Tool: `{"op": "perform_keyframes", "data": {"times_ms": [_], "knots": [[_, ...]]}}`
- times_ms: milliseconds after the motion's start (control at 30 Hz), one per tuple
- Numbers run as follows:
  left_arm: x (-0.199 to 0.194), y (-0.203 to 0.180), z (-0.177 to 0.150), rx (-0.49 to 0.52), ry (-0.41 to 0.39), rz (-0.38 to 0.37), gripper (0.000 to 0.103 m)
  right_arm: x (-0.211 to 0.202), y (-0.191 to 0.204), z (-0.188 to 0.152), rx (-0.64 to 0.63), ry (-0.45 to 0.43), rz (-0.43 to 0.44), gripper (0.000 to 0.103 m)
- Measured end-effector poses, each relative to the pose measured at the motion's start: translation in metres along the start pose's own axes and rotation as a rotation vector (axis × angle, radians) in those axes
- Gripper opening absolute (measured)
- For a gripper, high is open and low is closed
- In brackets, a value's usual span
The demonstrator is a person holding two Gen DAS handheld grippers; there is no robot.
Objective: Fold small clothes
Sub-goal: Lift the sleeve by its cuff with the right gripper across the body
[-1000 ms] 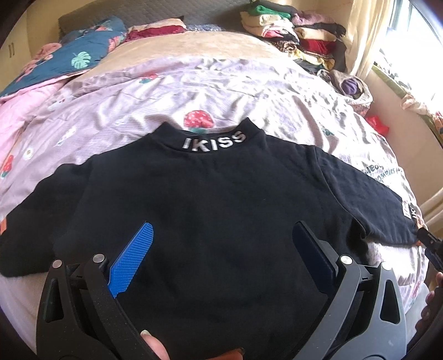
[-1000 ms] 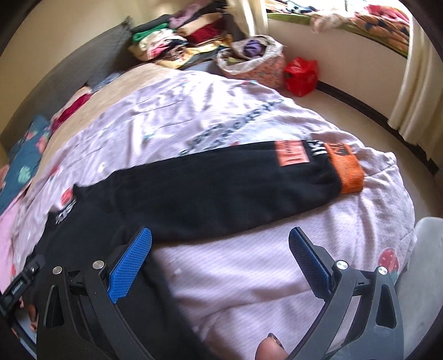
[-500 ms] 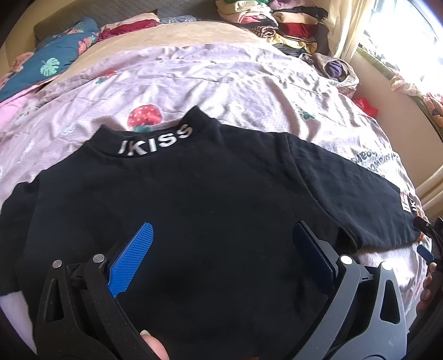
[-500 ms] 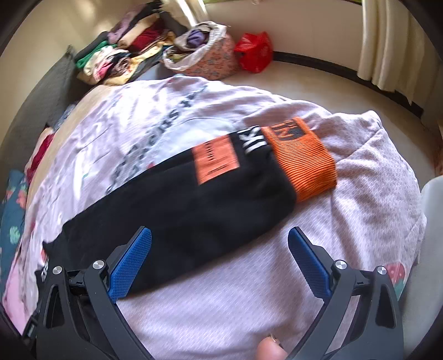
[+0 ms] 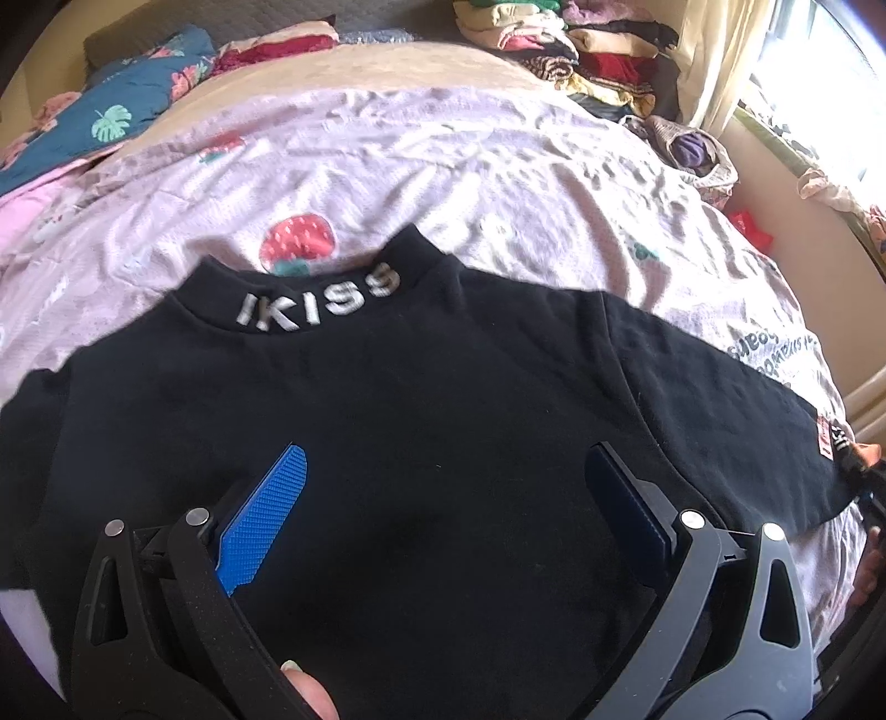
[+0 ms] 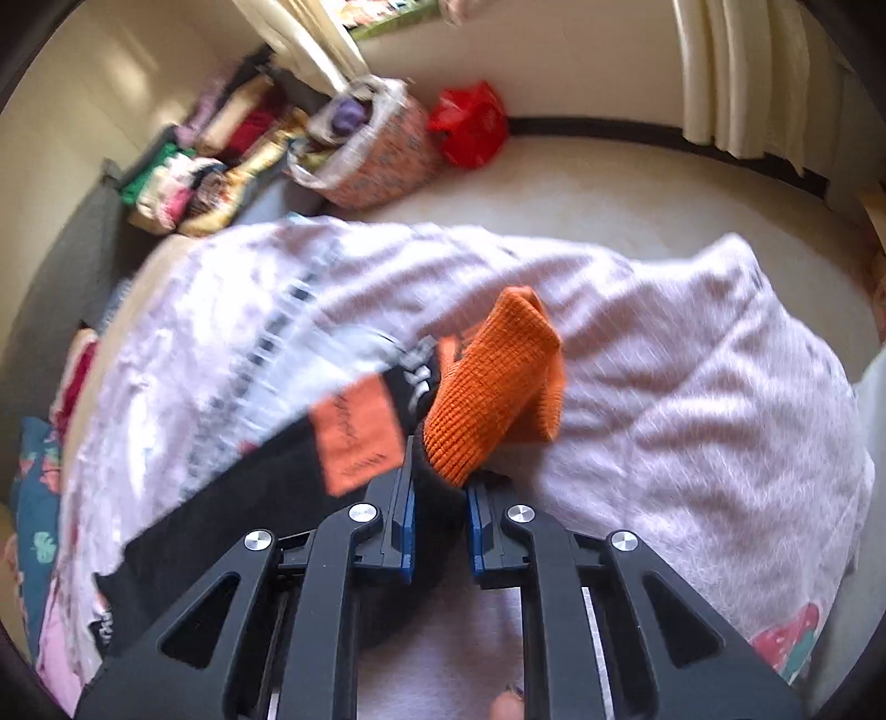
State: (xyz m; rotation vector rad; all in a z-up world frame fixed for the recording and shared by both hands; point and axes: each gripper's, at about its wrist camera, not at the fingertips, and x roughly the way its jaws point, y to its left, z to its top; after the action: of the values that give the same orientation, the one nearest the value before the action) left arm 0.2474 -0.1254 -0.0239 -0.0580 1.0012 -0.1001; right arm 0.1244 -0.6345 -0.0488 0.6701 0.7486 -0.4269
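Left view: left gripper [image 5: 443, 498] hovers, spread wide, over the sweater [image 5: 415, 432] lying flat on the bed [image 5: 498, 183].
Right view: right gripper [image 6: 437, 487] pinches the sleeve [image 6: 277, 498] near its cuff [image 6: 493, 382] (blurred, probably lifted). Soft, limp knit; grip hems.

One black sweatshirt [image 5: 443, 443] lies on one bed [image 5: 498, 183], with one orange cuff [image 6: 493, 382] and one orange patch [image 6: 354, 437] showing on its sleeve. Two strawberry prints [image 5: 296, 241] show on the sheet. One red bag [image 6: 470, 130], one fabric basket [image 6: 376, 160], one clothes stack [image 5: 576, 50].
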Motion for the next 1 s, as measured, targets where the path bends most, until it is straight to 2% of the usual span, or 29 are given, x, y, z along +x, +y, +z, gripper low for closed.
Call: {"op": "perform_keyframes", "data": {"times_ms": [300, 567, 700, 1000], "knots": [[-0.033, 0.019, 0.007, -0.023, -0.041, -0.022, 0.095, -0.052, 0.056, -0.001, -0.146, -0.113, 0.168, 0.012], [-0.064, 0.038, 0.007, -0.048, -0.091, -0.069, 0.095, -0.092, 0.115, -0.021, -0.329, -0.184, 0.195, 0.012], [-0.079, 0.054, 0.006, -0.060, -0.123, -0.101, 0.095, -0.106, 0.142, -0.038, -0.401, -0.199, 0.225, 0.012], [-0.086, 0.104, 0.001, -0.165, -0.108, -0.180, 0.095, -0.120, 0.206, -0.082, -0.534, -0.179, 0.309, 0.012]]}}
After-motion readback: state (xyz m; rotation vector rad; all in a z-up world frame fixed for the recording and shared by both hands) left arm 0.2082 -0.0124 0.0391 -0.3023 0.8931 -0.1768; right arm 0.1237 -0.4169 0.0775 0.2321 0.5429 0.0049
